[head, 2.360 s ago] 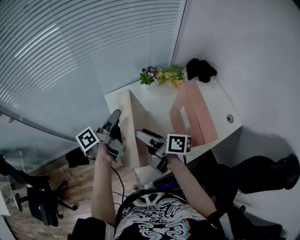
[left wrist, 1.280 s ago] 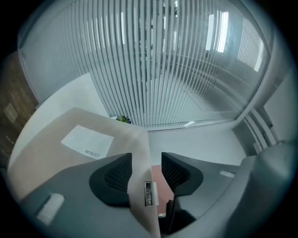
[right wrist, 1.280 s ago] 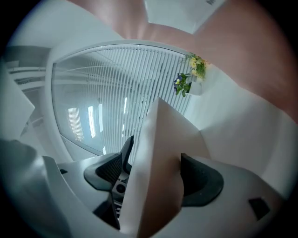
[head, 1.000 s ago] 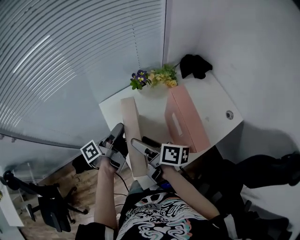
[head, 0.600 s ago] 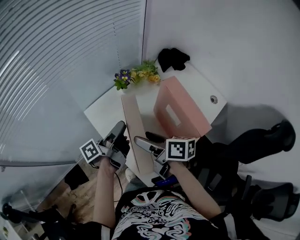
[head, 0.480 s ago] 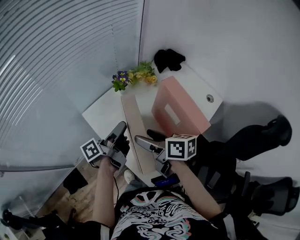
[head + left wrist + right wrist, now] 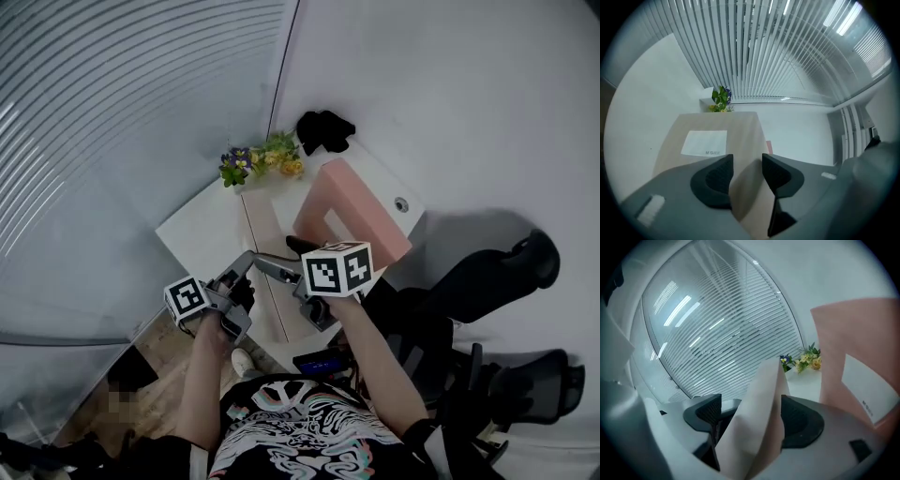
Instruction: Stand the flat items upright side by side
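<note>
1. A small white table [image 7: 192, 234] sits in a corner, with slatted blinds [image 7: 112, 112] on one side and a plain white wall on the other. At its far end are a bunch of yellow and purple flowers [image 7: 258, 161] and a crumpled black thing [image 7: 323, 131].
2. The pink box [image 7: 352, 211] is a thin, matte cardboard slab set on the table. A white label is on its broad face.
3. The beige box [image 7: 265, 230] is the same kind of flat slab. From the head view it shows as a narrow strip running from the flowers to the table's near edge, just left of the pink box. I cannot tell whether it is fully upright.
4. The left gripper [image 7: 242, 274] is clamped on the beige box's near end, with its ribbed black pads on both faces.
5. The right gripper [image 7: 279, 255] has just been opening its jaws. A corner of the beige box is between them, and the left pad stands off it.
6. Only the left gripper view shows the beige box's smooth broad face and its white rectangular label [image 7: 705, 143].
7. Only the right gripper view shows the box's pale wedge-shaped corner in front of the pink box.
</note>
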